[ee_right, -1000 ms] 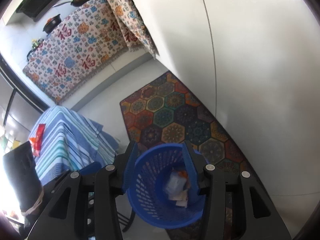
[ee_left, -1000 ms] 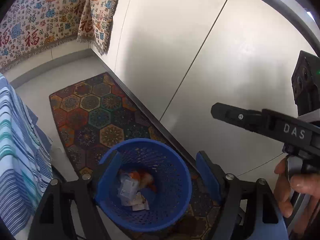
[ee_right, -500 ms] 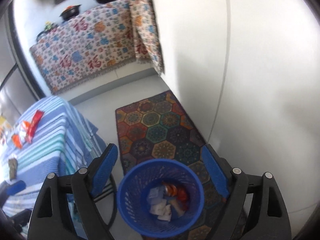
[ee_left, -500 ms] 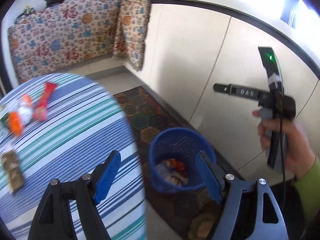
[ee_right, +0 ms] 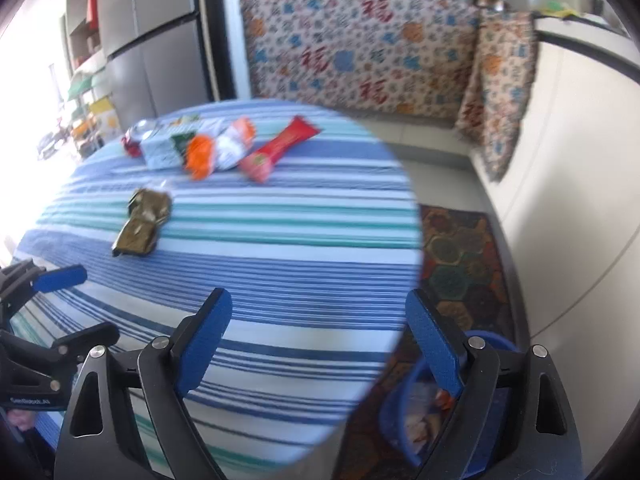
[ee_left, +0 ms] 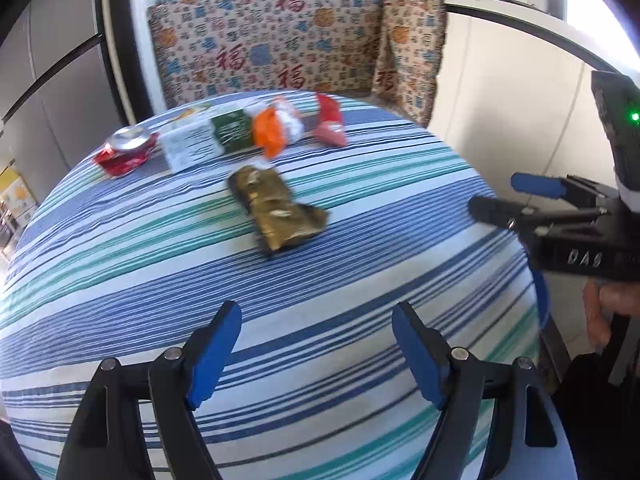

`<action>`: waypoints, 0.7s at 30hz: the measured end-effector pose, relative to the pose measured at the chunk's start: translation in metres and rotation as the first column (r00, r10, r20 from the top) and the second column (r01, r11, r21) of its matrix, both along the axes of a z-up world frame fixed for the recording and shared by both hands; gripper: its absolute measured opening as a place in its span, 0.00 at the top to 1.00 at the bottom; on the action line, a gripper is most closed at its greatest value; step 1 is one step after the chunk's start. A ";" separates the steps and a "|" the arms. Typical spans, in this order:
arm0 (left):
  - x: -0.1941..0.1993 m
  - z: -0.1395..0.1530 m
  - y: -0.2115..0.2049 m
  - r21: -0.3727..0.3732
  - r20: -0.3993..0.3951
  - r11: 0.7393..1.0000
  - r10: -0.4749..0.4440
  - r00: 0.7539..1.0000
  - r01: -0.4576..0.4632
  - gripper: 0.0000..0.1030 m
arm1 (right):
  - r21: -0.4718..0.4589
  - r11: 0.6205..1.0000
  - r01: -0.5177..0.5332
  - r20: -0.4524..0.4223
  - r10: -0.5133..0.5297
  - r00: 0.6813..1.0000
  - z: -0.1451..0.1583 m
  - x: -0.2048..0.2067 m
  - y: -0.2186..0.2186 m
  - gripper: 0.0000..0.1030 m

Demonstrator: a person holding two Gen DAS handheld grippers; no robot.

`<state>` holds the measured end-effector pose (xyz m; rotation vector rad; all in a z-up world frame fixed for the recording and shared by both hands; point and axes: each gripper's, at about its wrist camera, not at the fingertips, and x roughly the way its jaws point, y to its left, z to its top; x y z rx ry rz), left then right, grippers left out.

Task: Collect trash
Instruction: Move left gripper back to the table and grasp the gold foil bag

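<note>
Several pieces of trash lie on the striped round table (ee_left: pixel 160 280): an olive-gold wrapper (ee_left: pixel 276 216) in the middle, and behind it a red wrapper (ee_left: pixel 330 122), an orange-and-white packet (ee_left: pixel 276 128), a green-and-white carton (ee_left: pixel 208 140) and a crushed can (ee_left: pixel 126 148). My left gripper (ee_left: pixel 316 352) hovers open over the near part of the cloth, empty. My right gripper (ee_right: pixel 320 344) is open and empty above the table's right edge. The blue basket (ee_right: pixel 394 412) holding wrappers stands on the floor below its right finger.
A patterned rug (ee_right: pixel 460 256) lies between the table and the white cabinets (ee_right: pixel 580 200). A patterned cloth (ee_left: pixel 280 40) hangs over the far counter with pots on top. A grey fridge (ee_right: pixel 160 40) stands at the back left. A hand (ee_left: pixel 600 312) grips the right tool.
Both grippers have swung away from the blue basket and now look over the striped table. The right jaws have spread wider than a second ago.
</note>
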<state>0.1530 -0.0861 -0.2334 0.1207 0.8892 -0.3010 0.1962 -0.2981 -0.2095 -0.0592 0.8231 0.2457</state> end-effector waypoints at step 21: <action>0.092 0.002 0.004 -0.063 -0.073 0.993 0.100 0.992 -0.104 0.22 | -0.014 0.999 -0.029 -0.031 0.028 0.999 -0.025 0.032 0.032 0.03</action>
